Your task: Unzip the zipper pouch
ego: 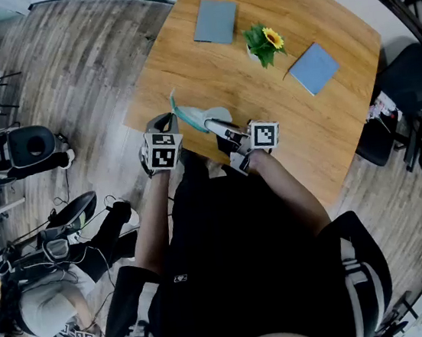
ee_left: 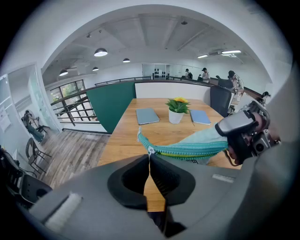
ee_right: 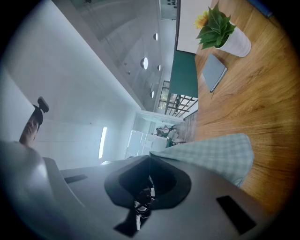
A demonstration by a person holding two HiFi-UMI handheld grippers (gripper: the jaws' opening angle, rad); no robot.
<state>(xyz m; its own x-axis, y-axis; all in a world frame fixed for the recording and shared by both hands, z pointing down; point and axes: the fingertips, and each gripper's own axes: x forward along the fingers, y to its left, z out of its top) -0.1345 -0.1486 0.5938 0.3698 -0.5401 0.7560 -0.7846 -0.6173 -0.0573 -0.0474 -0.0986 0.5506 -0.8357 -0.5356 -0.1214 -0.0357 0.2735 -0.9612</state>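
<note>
My left gripper (ee_left: 150, 158) pinches the zipper pull (ee_left: 149, 150) — right gripper (ee_right: 150, 161) is clamped on the pouch (ee_right: 213, 152) (held above the table (ego: 207, 79)).

You work in an open-plan office: wooden worktop (ego: 265, 110), grey notebook (ego: 215, 21), potted flower (ego: 265, 43), office chair (ego: 410, 87), ceiling lamps (ee_left: 100, 52).

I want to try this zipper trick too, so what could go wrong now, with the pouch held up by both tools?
1. The left tool pinches only the small zipper pull, so it could slip out when pulled.
2. The right tool grips just a fold of the pouch, so the cloth might slide free instead of the zipper opening.
3. The pouch hangs near the table edge. If dropped, it may land on the floor.
</note>
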